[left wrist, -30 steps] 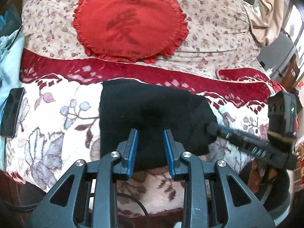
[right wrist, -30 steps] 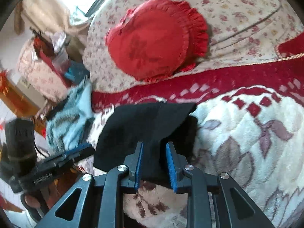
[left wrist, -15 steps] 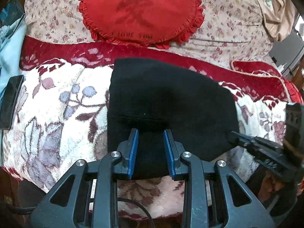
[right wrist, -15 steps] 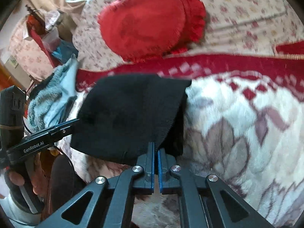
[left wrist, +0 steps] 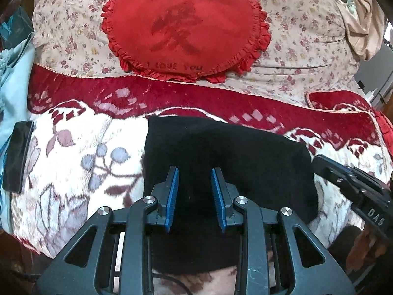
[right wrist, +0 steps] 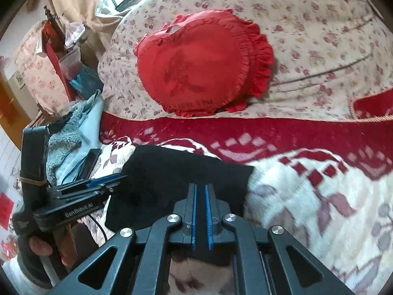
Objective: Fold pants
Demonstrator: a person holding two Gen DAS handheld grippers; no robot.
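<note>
The black pants (left wrist: 221,152) lie folded in a compact bundle on the floral blanket; they also show in the right wrist view (right wrist: 172,177). My left gripper (left wrist: 194,172) is open, its blue pads apart, just over the pants' near edge. My right gripper (right wrist: 200,186) has its pads almost together, with a thin gap, over the pants' right side; whether cloth is between them is unclear. The right gripper also shows at the pants' right edge in the left wrist view (left wrist: 343,174). The left gripper shows at the left in the right wrist view (right wrist: 98,184).
A red heart-shaped cushion (left wrist: 184,27) leans on the floral backrest behind the pants. A black phone (left wrist: 17,154) lies on the blanket at the left. Light blue cloth (right wrist: 73,147) is piled left of it. The blanket's (left wrist: 73,147) front edge drops off close below the grippers.
Both grippers have pulled back towards me and the pants now lie lower and flatter. The right gripper's pads, tight together half a second ago, now show a thin gap.
</note>
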